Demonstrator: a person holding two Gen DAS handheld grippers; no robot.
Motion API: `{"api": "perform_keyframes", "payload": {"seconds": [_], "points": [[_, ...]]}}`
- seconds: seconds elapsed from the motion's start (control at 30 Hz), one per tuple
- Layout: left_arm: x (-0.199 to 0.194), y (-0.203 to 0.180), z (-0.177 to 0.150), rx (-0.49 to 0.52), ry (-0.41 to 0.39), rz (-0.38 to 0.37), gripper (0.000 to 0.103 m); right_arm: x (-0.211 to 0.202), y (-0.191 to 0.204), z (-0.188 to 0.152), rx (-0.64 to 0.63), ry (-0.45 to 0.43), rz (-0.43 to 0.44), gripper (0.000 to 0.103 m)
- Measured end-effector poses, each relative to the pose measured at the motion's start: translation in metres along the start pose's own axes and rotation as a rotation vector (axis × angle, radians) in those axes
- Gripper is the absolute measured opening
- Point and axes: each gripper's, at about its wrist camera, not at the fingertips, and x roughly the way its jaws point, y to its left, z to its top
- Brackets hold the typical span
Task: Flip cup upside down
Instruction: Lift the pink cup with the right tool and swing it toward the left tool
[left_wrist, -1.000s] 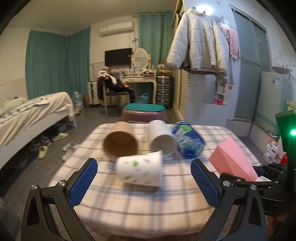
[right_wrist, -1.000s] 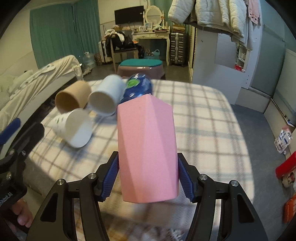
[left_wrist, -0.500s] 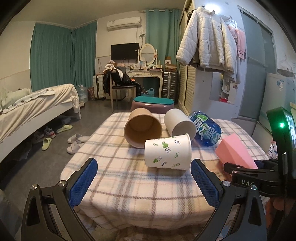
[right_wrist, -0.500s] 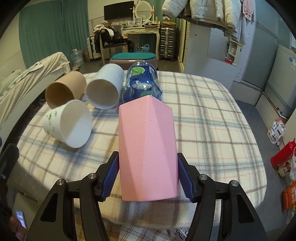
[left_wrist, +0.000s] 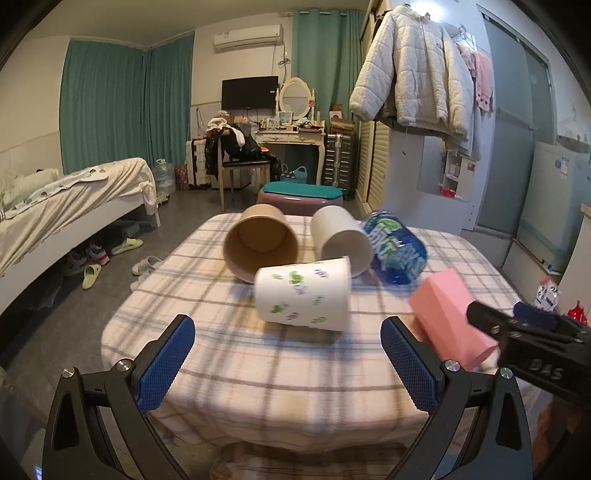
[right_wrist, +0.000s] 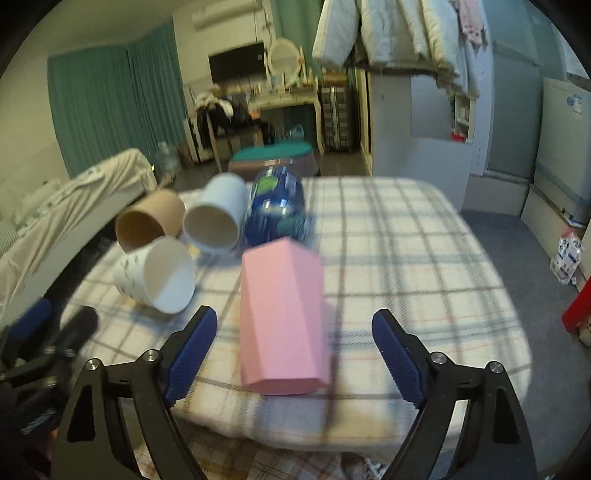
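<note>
A pink faceted cup lies on its side on the checked tablecloth, between the open fingers of my right gripper, which do not touch it. It also shows in the left wrist view, at the right. A white cup with green leaf print lies on its side ahead of my open, empty left gripper; its open mouth faces the right wrist view. A brown paper cup, a plain white cup and a blue bottle lie on their sides behind.
The small table's front edge is just beyond my left fingertips. A bed stands to the left, with shoes on the floor. A purple stool with a teal top stands behind the table.
My right gripper has opened and let go of the pink cup, which now lies on the table. Both grippers have pulled back a little from the table.
</note>
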Motion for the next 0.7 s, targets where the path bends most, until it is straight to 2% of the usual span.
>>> {"api": "perform_keyframes", "payload": {"seconds": [0.23,0.4,0.7], "points": [[-0.013,-0.05,0.002,0.045,-0.039,-0.029,0.103,-0.043,-0.035,-0.003,-0.023,-0.101,-0.049,0.088],[-0.011,-0.082,-0.002,0.053,-0.025,-0.064,0.103,-0.063,-0.07,-0.009,-0.024,-0.134,-0.108,0.088],[0.008,-0.12,-0.018,0.078,0.028,-0.102,0.103,-0.063,-0.118,-0.027,0.048,-0.149,-0.138,0.092]]}}
